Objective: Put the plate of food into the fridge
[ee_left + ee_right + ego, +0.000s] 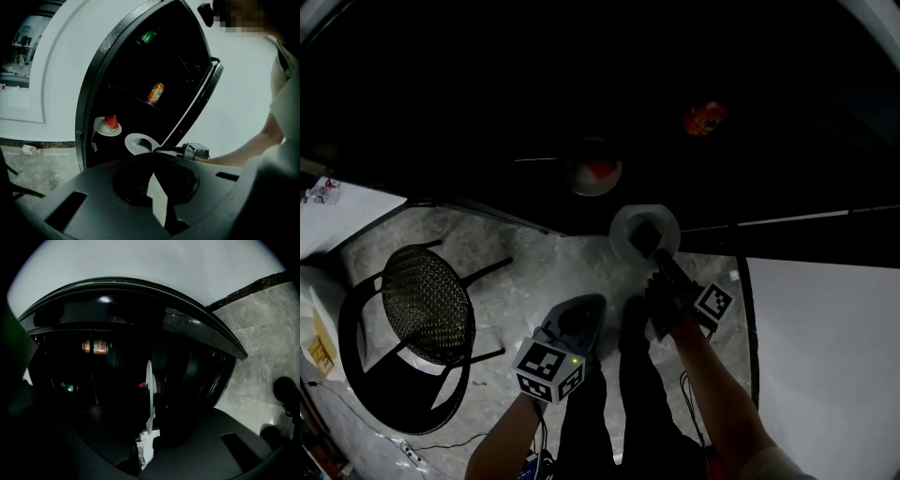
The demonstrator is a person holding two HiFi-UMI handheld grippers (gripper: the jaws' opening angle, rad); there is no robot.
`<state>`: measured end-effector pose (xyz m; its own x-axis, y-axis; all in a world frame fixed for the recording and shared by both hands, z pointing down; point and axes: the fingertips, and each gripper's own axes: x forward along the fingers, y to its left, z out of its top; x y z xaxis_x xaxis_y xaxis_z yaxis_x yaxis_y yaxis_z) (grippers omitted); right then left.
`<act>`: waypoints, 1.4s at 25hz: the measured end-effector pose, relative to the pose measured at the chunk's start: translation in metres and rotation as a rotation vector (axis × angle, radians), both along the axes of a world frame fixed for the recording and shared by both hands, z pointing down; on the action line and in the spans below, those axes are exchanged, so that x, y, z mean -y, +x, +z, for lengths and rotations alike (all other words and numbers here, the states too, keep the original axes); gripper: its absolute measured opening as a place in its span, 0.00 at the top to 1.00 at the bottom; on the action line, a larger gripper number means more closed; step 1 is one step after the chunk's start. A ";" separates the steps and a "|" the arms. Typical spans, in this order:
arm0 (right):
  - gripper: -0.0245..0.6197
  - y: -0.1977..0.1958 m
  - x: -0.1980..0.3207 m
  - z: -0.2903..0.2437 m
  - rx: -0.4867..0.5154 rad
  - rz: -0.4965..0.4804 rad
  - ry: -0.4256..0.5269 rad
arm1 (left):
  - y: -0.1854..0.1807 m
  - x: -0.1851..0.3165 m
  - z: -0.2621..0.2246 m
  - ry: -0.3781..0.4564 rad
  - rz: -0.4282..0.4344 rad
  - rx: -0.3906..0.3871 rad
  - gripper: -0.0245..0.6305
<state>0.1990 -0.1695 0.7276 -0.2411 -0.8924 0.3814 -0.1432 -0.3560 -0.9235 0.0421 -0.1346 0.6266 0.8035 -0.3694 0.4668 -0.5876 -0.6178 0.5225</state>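
The black fridge (581, 84) stands open and is dark inside. On a shelf in it sits a white plate with a red watermelon slice (595, 173) (107, 125). My right gripper (654, 251) (149, 427) is shut on the rim of a second white plate (644, 232) (139, 143), held at the fridge's opening. That plate shows edge-on (149, 390) in the right gripper view, with something red just behind it. My left gripper (579, 309) (153, 180) hangs lower and nearer to me, jaws together with nothing in them.
An orange can (705, 119) (155, 93) and a green can (149, 36) stand on upper shelves. The fridge door (199, 101) is swung open to the right. A black wire chair (422, 309) stands on the marble floor at left. My legs (628, 394) are below.
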 end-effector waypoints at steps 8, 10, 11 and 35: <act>0.91 0.008 0.009 0.017 -0.004 0.040 -0.032 | -0.002 0.000 0.011 -0.029 -0.021 -0.001 0.95; 0.91 0.009 0.012 0.022 0.002 0.054 -0.036 | -0.002 -0.001 0.014 -0.030 -0.016 0.004 0.95; 0.92 0.010 0.014 0.023 0.009 0.064 -0.036 | -0.002 -0.001 0.015 -0.031 -0.015 0.006 0.95; 0.92 0.019 0.024 0.051 0.053 0.182 -0.088 | -0.001 0.000 0.045 -0.040 0.005 0.069 0.95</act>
